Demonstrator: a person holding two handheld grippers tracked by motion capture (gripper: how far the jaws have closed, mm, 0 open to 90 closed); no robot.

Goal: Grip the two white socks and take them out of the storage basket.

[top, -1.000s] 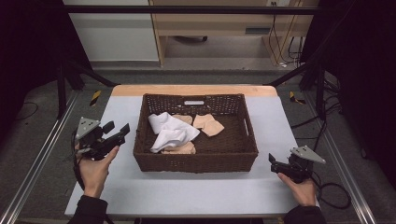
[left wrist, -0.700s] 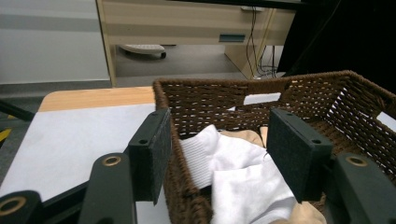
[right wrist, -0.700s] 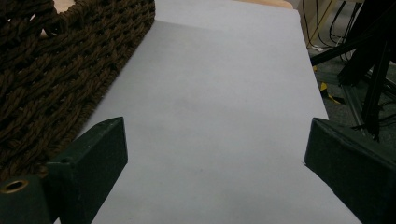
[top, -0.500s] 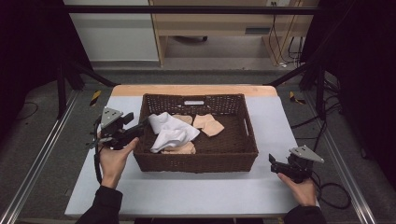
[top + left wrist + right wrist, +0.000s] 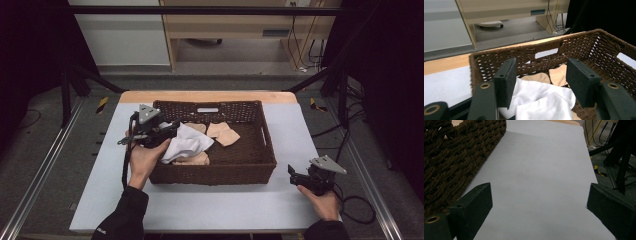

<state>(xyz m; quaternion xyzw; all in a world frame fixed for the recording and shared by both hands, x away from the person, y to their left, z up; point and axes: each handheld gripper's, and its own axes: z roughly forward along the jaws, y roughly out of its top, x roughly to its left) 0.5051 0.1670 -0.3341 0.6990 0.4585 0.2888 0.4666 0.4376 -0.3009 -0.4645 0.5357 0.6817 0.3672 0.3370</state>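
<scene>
High view: left hand-held gripper (image 5: 167,131) hangs over the left rim of the wicker basket (image 5: 260,131), spread, nothing pinched; the white cloth (image 5: 186,145) lies in the basket's left half, on tan cloths (image 5: 223,133).
Left gripper view: jaws bracket the white cloth (image 5: 541,102) without touching; advise lowering onto a raised fold before closing, clear of the weave.
Right gripper view: right hand-held gripper (image 5: 539,212) spread over bare table (image 5: 536,165).
Writing: none legible.
</scene>
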